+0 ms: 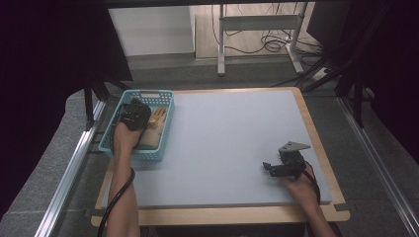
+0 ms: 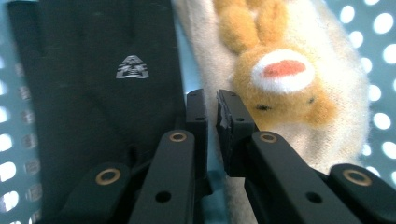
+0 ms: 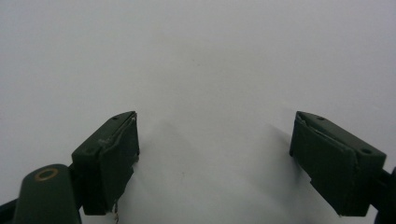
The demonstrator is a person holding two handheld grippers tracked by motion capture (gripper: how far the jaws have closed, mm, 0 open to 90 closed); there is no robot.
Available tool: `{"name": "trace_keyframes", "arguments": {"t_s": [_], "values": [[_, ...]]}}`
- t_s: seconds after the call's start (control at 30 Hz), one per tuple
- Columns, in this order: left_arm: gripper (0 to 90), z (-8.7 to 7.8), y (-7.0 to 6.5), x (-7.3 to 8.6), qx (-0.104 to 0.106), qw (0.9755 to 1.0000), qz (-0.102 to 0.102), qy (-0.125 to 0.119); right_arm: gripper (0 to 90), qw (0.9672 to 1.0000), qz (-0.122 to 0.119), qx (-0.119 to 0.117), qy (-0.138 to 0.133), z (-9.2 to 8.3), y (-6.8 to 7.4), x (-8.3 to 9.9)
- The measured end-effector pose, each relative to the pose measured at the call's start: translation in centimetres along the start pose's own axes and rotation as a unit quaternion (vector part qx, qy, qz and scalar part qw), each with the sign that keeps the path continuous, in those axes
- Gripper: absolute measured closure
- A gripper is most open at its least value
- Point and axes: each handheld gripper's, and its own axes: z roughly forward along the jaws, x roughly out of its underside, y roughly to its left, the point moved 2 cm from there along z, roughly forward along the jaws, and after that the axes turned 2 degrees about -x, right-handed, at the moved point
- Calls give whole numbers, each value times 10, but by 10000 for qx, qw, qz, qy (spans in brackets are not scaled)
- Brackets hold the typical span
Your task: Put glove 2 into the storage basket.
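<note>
Nearest the person, the right gripper (image 1: 271, 167) rests on the grey mat (image 1: 232, 143) near its front right corner, well apart from the turquoise basket (image 1: 109, 134), with the person's right hand (image 1: 300, 187) behind it and the grey three-cornered plate on top. In the right gripper view its jaws stand wide apart with bare mat between them, released and holding nothing. Farther back and to the left, the turquoise basket sits at the mat's left edge, partly overhanging it, its perforated walls and slotted rim showing in the high view. The person's left hand (image 1: 124, 139) reaches over the basket's near wall, and the left gripper (image 1: 132, 117) points down into it. In the left gripper view the left gripper (image 2: 211, 108) has its jaws clenched almost together, a narrow slit left between the pads; whether any cloth is pinched there cannot be told. Inside the basket, just to the right of the jaws in that view, lies an orange plush rabbit (image 2: 280, 81) with a white muzzle and red-orange nose, resting on a cream cloth (image 2: 345, 116) that spreads across the basket floor. To the left of the jaws, also in the basket, lies a flat black piece (image 2: 102, 93) marked with a small white emblem, just beside the cream cloth.
</note>
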Motion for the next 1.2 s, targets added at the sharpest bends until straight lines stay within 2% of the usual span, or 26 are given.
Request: {"name": "trace_keyframes", "arguments": {"t_s": [0.17, 0.3, 0.43, 0.53, 0.7, 0.77, 0.97, 1.1, 1.2], "values": [[858, 2, -8, -2, 42, 9999, 88, -76, 154, 10000, 1, 0, -1, 0, 0, 0], [839, 0, -4, 0, 76, 9999, 75, -127, 154, 10000, -1, 1, 1, 0, 0, 0], [718, -5, 2, 4, 35, 9996, -51, -267, 154, 10000, 0, 2, -2, 0, 0, 0], [578, -11, 7, 7, -69, 9987, -134, -495, 154, 10000, -2, 2, 0, 0, 0, 0], [421, -20, 9, 11, -186, 9977, -24, -646, 154, 10000, -10, 3, 4, 0, 0, 0], [386, -23, 11, 13, -196, 9973, -17, -713, 154, 10000, -15, 5, 3, 0, 0, 0], [287, -30, 17, 19, -28, 9954, -168, -944, 154, 10000, -12, 5, 3, 0, 0, 0], [220, -35, 19, 22, -3, 9946, -173, -1026, 155, 10000, -16, 4, 3, 0, 0, 0], [188, -39, 19, 24, 82, 9930, -235, -1154, 154, 10000, -21, 4, -1, 0, 0, 0]]}}
